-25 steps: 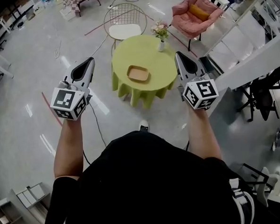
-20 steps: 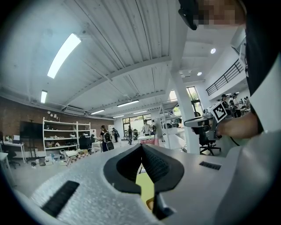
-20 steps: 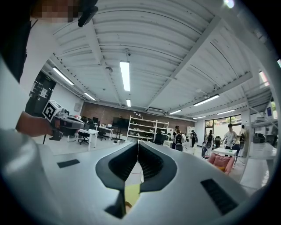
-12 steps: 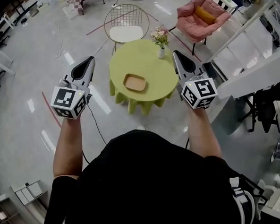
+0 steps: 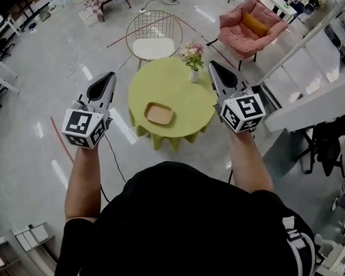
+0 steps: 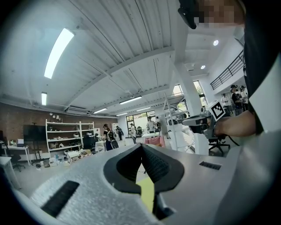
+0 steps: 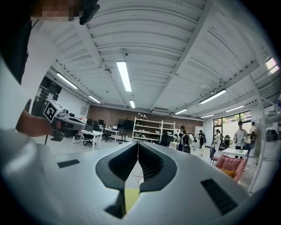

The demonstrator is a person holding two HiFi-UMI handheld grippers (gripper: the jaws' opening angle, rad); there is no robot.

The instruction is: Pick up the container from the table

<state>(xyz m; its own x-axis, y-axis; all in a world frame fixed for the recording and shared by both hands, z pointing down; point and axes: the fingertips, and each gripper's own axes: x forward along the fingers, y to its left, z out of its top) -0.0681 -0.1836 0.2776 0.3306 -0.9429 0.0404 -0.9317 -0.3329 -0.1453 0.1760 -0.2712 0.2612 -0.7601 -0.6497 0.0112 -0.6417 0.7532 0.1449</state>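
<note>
Clearly approach step: left hand-held gripper [image 5: 106, 79] and right hand-held gripper [image 5: 216, 69] pressed together, empty; container [image 5: 159, 114] on tabletop [image 5: 172, 85] well apart. Next: close in, spread jaws.

container [image 5: 159, 113]: on table [image 5: 181, 96] | vase [image 5: 194, 76]: on table, behind it | chair [image 5: 153, 47]: apparently just beyond table

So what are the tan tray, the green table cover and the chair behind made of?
The shallow tan rectangular tray looks like matt wood or bamboo, judging by its even warm colour, though it could be plastic. The lime-green table cover is cloth: its hem hangs in folds. The round-backed chair seems to be thin metal wire: its back is an open, see-through lattice.
</note>
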